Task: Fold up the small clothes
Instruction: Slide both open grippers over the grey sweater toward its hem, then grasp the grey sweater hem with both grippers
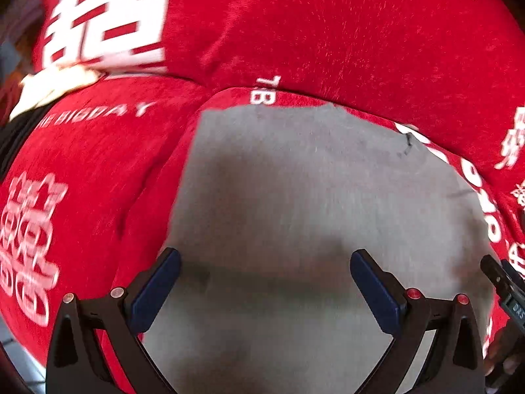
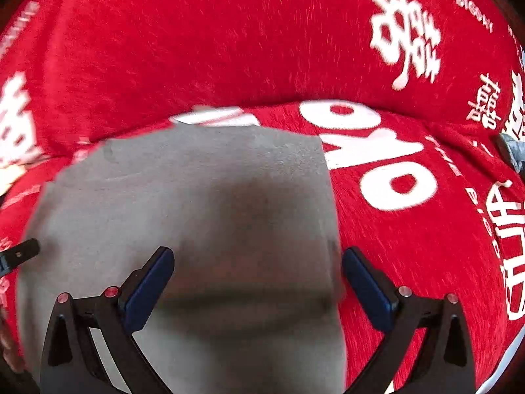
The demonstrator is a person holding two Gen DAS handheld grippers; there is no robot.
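A grey garment (image 1: 295,197) lies flat on a red cloth with white lettering (image 1: 328,32); it also shows in the right wrist view (image 2: 203,190). My left gripper (image 1: 265,262) is open and empty, hovering over the garment's left part. My right gripper (image 2: 257,261) is open and empty over the garment's right edge, its right finger (image 2: 367,285) above the red cloth (image 2: 229,32). The tip of the right gripper shows at the left view's right edge (image 1: 502,279), and the left gripper's tip shows at the right view's left edge (image 2: 19,256).
The red cloth rises in a soft ridge behind the garment in both views. A pale object (image 1: 55,85) lies at the far left. A small grey-blue thing (image 2: 512,149) sits at the right edge. Pale floor (image 1: 19,361) shows at the lower left.
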